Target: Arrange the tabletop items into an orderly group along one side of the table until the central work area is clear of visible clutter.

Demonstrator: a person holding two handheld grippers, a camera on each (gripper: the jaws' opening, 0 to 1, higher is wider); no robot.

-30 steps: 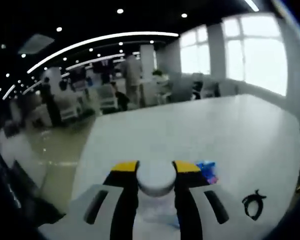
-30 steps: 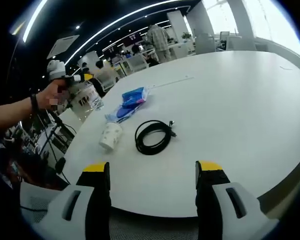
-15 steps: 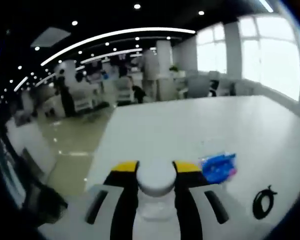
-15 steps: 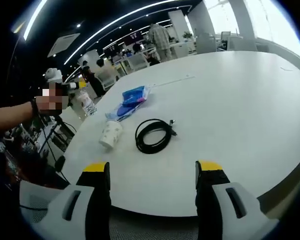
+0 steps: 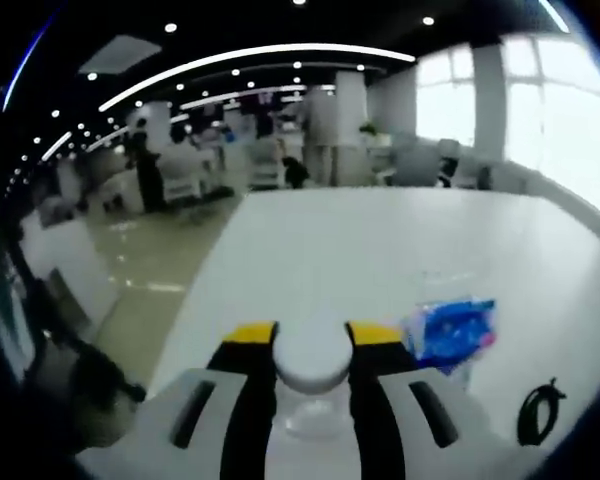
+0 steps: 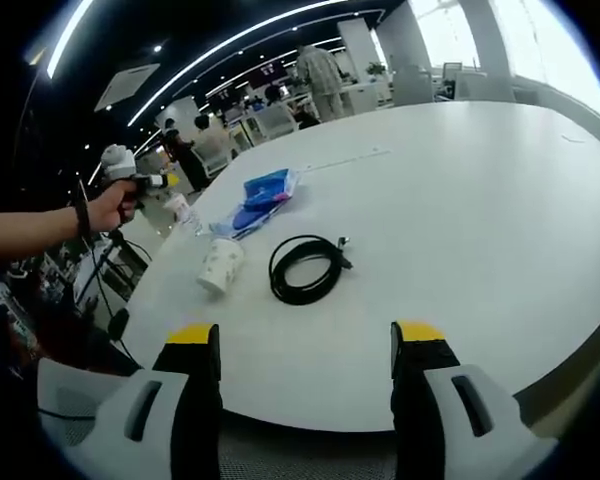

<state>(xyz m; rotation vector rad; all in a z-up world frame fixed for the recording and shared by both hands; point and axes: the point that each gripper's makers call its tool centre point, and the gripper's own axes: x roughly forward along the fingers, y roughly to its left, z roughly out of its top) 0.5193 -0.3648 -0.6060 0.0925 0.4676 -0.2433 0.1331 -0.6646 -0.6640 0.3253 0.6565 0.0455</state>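
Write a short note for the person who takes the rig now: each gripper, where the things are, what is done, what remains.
Left gripper: shut on the bottle, held near the table edge.
Right gripper: open, holding nothing, hovering at the near edge.
Paper cup lies on its side; black cable is coiled just beside it; blue packet lies farther back.
Done: bottle picked up.
Left: set the bottle down at the side, then group cup, cable and packet next to it.

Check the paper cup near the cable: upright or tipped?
Tipped. The paper cup lies on its side on the table, beside the coiled cable.
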